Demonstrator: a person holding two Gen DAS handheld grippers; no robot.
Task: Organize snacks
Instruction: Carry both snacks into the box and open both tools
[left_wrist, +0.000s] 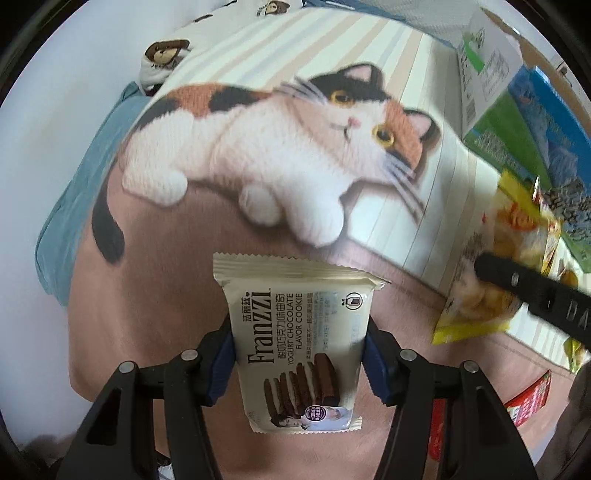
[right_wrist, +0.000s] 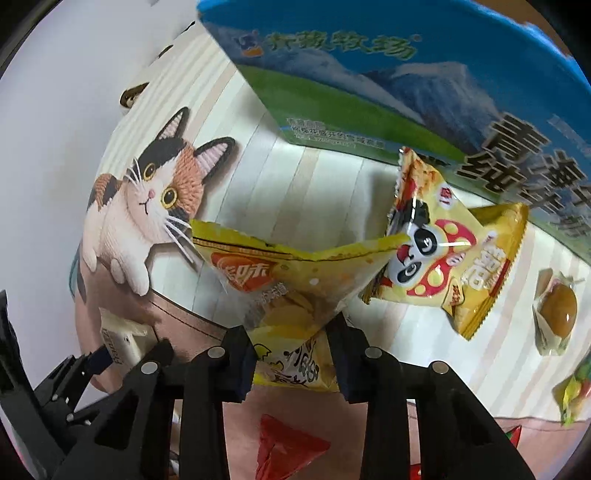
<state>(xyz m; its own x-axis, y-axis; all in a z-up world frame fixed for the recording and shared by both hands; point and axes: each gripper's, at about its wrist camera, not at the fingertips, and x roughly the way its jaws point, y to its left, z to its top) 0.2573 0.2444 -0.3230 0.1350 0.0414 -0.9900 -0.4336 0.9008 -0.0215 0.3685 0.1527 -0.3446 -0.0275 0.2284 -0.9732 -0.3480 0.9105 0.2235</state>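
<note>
My left gripper (left_wrist: 299, 354) is shut on a cream Franzzi chocolate cookie pack (left_wrist: 299, 343) and holds it above the cat-print cloth (left_wrist: 258, 147). My right gripper (right_wrist: 295, 350) is shut on a yellow chip bag (right_wrist: 291, 291), held in front of the blue-green carton box (right_wrist: 369, 81). The chip bag (left_wrist: 491, 266) and the right gripper's black finger (left_wrist: 535, 291) show at the right of the left wrist view. The cookie pack (right_wrist: 122, 339) and the left gripper show at the lower left of the right wrist view.
A yellow panda snack bag (right_wrist: 454, 258) leans near the box. A wrapped bun (right_wrist: 557, 310) and a green-yellow candy pack (right_wrist: 576, 391) lie at the right. A red packet (right_wrist: 284, 446) lies below my right gripper. A second white carton (left_wrist: 484, 70) stands beside the box (left_wrist: 517, 122).
</note>
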